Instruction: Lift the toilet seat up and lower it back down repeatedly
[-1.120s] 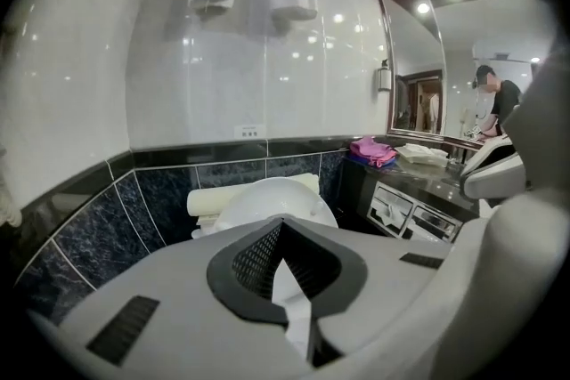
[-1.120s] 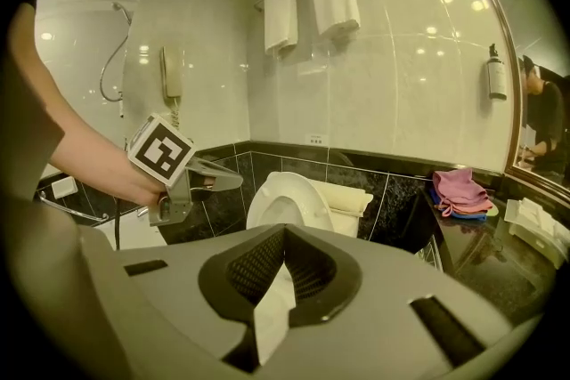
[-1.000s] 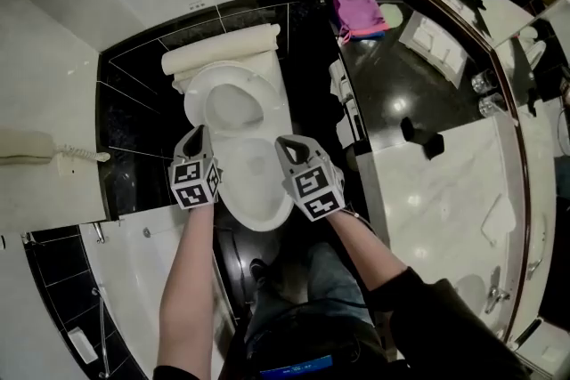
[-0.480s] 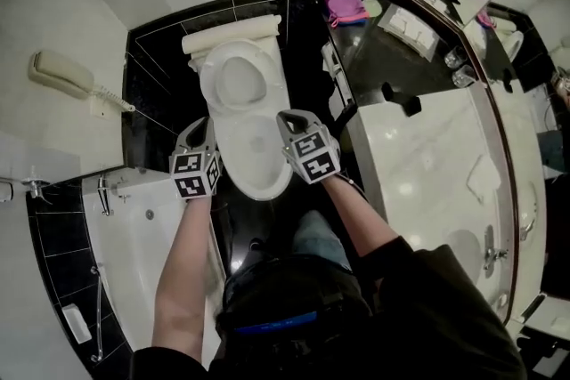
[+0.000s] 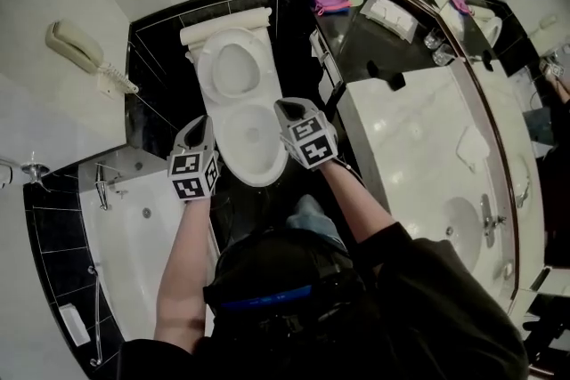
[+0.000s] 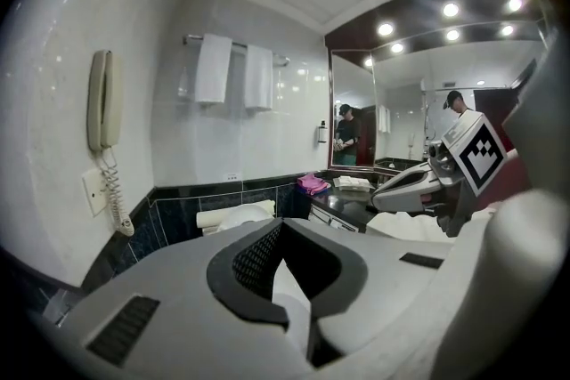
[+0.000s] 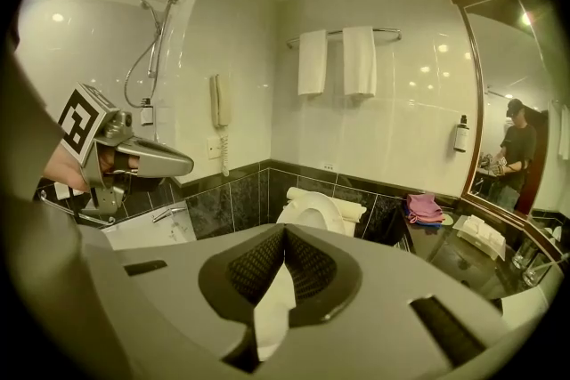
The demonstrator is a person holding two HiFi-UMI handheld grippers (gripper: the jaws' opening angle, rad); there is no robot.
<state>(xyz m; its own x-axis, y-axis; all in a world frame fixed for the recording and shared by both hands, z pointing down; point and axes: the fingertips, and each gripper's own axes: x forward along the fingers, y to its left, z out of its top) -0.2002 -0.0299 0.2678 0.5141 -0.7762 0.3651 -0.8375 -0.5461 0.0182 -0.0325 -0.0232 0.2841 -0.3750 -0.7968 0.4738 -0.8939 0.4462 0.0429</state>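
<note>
Grey plastic left tongs (image 5: pixel 201 127) and right tongs (image 5: pixel 285 107) are both closed on nothing, held to either side of the bowl (image 5: pixel 252 138) and clear of the toilet. Beyond them the toilet seat (image 5: pixel 233 69) seems to stand raised against the tank, though from above ring and lid are hard to tell apart. I judge this the pause between lift and lowering; next, one pair must reach the seat's upper edge and tip it forward gently.
</note>
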